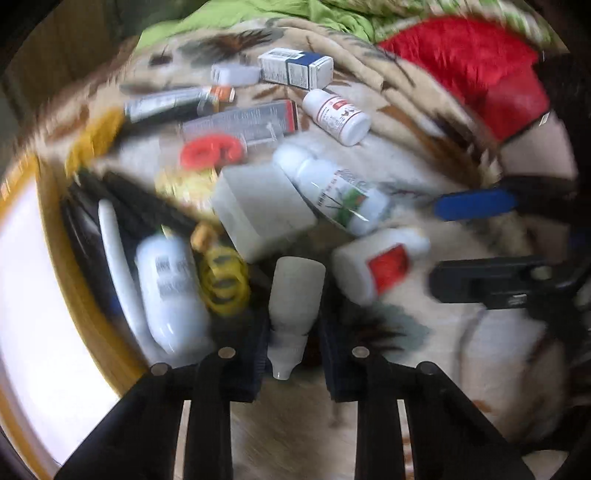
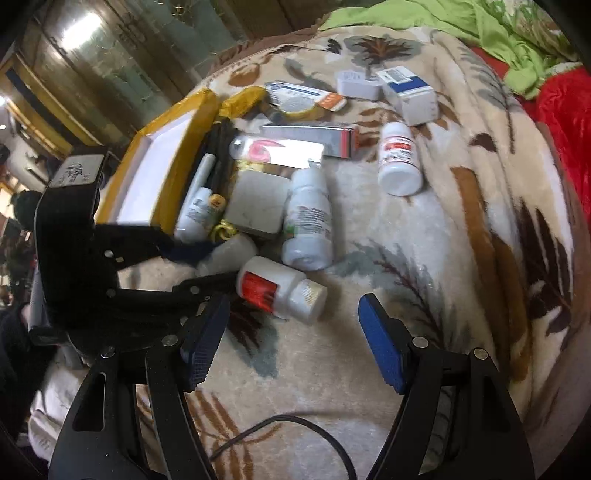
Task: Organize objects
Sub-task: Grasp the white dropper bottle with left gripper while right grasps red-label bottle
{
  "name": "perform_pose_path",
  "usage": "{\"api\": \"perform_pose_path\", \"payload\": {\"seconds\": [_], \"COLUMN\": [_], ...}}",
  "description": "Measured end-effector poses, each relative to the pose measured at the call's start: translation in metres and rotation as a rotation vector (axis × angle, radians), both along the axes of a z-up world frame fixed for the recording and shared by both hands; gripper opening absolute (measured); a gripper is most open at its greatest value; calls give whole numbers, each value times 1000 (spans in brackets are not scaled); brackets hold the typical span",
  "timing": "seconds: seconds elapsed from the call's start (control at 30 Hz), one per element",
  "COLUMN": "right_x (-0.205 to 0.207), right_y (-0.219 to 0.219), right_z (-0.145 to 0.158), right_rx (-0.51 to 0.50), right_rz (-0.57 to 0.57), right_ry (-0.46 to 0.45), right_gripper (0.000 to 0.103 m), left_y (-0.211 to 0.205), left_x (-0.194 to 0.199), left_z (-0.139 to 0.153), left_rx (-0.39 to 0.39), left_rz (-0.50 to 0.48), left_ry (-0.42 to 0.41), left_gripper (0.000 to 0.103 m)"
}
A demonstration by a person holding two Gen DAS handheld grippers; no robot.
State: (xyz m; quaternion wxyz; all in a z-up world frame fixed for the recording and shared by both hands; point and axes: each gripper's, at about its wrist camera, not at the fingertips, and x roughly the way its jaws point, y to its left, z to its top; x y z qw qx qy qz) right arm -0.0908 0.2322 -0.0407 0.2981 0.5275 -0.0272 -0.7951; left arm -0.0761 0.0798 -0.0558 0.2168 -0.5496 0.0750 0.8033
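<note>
White plastic, faintly translucent: the small dropper bottle (image 1: 295, 288) sits between the two dark pads of the left gripper (image 1: 293, 332), nozzle pointing back toward the camera. The pads look closed against its sides, so the left gripper is clamped on it, though the view is smeared by motion blur. It is low over the leaf-patterned blanket (image 1: 406, 369) on the bed, at the near edge of the pile of medicine containers.

Just beside it on the right lies a white bottle with a red label (image 1: 376, 266), on its side. Beyond are a square white box (image 1: 258, 210) and a taller white bottle with a green label (image 1: 332, 192) leaning across the box's corner. To the left a white bottle with grey print (image 1: 170, 288) and some yellow rings (image 1: 221, 280) lie in a dark holder; whether it is a pouch or a tray I cannot tell. Past that runs the yellow rim of a box (image 1: 55, 236) with a white inside.

From the right wrist, the right gripper (image 2: 291, 343) hangs with its blue pads wide apart and nothing between them; the red-labelled bottle lies just ahead of its tips. Farther back on the blanket are another white bottle (image 2: 399, 162), a blue-and-white carton (image 2: 410, 96) and a long silver carton (image 2: 314, 138). A black cable (image 2: 295, 424) curls across the blanket below the right gripper. Green cloth (image 2: 443, 22) and a red fleece (image 2: 565, 122) are bunched at the far side of the bed.
</note>
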Motion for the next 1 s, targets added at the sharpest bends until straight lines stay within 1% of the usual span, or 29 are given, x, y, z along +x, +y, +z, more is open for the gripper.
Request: {"api": "perform_pose_path", "payload": {"seconds": [0.07, 0.1, 0.17, 0.2, 0.27, 0.3, 0.37, 0.47, 0.53, 0.6, 0.63, 0.67, 0.7, 0.73, 0.8, 0.9, 1.0], "right_x": [-2, -5, -8, -10, -8, -4, 4, 11, 13, 11, 9, 8, 6, 7, 15, 17, 16], "right_y": [-7, -11, -15, -17, -20, -25, -34, -49, -60, -68, -71, -73, -76, -78, -83, -84, -88], "right_z": [1, 0, -4, -7, -11, -11, -12, -15, -18, -19, -20, -23, -28, -31, -30, -28, -29], "right_rx": [-2, 1, 22, 20, -15, 3, 62, 90, 148, 189, 194, 202, 229, 248, 282, 241, 245], "right_rz": [23, 28, 36, 45, 91, 114, 162, 194, 199, 182, 175, 177, 172, 168, 170, 155, 148], "right_ry": [15, 32, 57, 44, 5, 12, 33, 26, 44, 61, 51, 33, 8, 2, 22, -20, -28], "right_gripper": [74, 74, 74, 74, 74, 74, 74, 74, 73, 71, 61, 45, 42, 36, 30, 29, 29], "left_y": [-4, -7, -18, -26, -45, -56, -81, -117, -131, -149, -152, -153, -155, -156, -157, -164, -174], "left_x": [4, 4, 5, 8, 14, 19, 24, 30, 33, 38, 40, 41, 42, 42, 46, 51, 50], "left_z": [3, 3, 8, 13, 27, 35, 49, 56, 56, 58, 59, 59, 59, 59, 61, 56, 48], "left_rx": [3, 25, 98, 133, 213, 263, 328, 389, 414, 435, 436, 443, 444, 439, 436, 430, 436], "left_rz": [22, 46, 88, 115, 168, 198, 269, 400, 472, 515, 527, 532, 534, 538, 548, 579, 621], "left_ry": [-11, -39, -87, -87, -71, -60, -25, 15, 36, 49, 50, 49, 49, 50, 53, 45, 22], "left_gripper": [25, 25, 25, 25, 25, 25, 25, 25, 25, 25, 25, 25, 25, 25, 25, 25, 25]}}
